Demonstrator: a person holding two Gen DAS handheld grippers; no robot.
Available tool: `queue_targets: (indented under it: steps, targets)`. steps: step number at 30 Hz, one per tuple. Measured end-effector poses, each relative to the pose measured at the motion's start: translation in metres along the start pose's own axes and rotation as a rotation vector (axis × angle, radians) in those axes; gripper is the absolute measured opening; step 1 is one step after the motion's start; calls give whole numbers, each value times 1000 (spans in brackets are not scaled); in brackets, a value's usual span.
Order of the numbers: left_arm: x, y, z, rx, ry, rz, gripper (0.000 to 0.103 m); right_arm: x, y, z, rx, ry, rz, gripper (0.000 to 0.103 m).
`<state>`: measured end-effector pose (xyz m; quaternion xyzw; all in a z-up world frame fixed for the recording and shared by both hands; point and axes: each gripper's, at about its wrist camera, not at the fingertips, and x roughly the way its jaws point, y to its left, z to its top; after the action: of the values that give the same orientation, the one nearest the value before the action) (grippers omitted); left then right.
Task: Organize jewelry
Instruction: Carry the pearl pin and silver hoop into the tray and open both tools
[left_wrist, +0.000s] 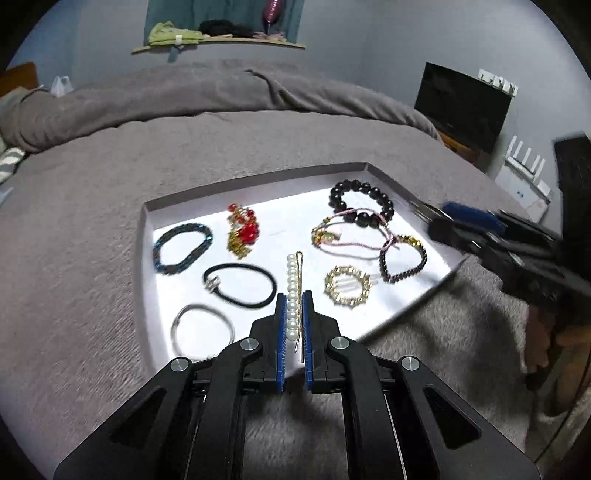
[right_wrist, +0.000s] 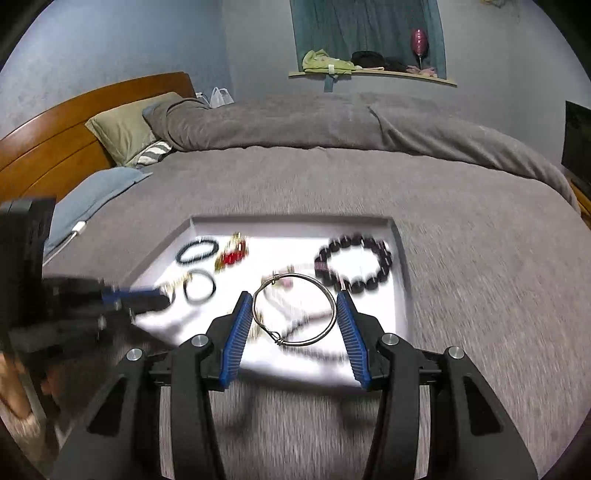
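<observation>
A white tray (left_wrist: 177, 206) lies on the grey bed with several pieces of jewelry in it. My left gripper (left_wrist: 294, 295) is shut on a pearl hair pin (left_wrist: 292, 291) above the tray's near edge. My right gripper (right_wrist: 294, 300) holds a thin silver wire bangle (right_wrist: 294, 309) between its blue pads, sharp against the blurred tray (right_wrist: 400, 254). The right gripper also shows blurred at the tray's right side in the left wrist view (left_wrist: 439, 218). In the tray lie a black bead bracelet (left_wrist: 360, 203), a gold bracelet (left_wrist: 347, 285), a black hair tie (left_wrist: 240, 282) and red earrings (left_wrist: 243, 232).
The grey blanket (left_wrist: 258, 140) covers the bed all round the tray. A wooden headboard (right_wrist: 55, 140) and pillows (right_wrist: 125, 125) are at the far left. A dark screen (left_wrist: 461, 107) stands at the right. A shelf (right_wrist: 369, 72) with clothes hangs on the wall.
</observation>
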<state>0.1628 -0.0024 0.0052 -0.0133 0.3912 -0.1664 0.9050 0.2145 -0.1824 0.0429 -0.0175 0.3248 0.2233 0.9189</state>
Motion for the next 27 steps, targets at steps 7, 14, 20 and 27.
queue_targets:
  steps: [7,14,20,27]
  targets:
    - [26,3,8,18,60,-32,9,63,18,34,-49,87,-4,47]
    - [37,17,5,-29,94,-92,9,112,29,47,-78,240,-19,47]
    - [42,21,3,-52,111,-120,9,136,34,48,-81,334,-22,47]
    - [43,19,5,-55,107,-113,9,142,33,44,-74,367,-33,47]
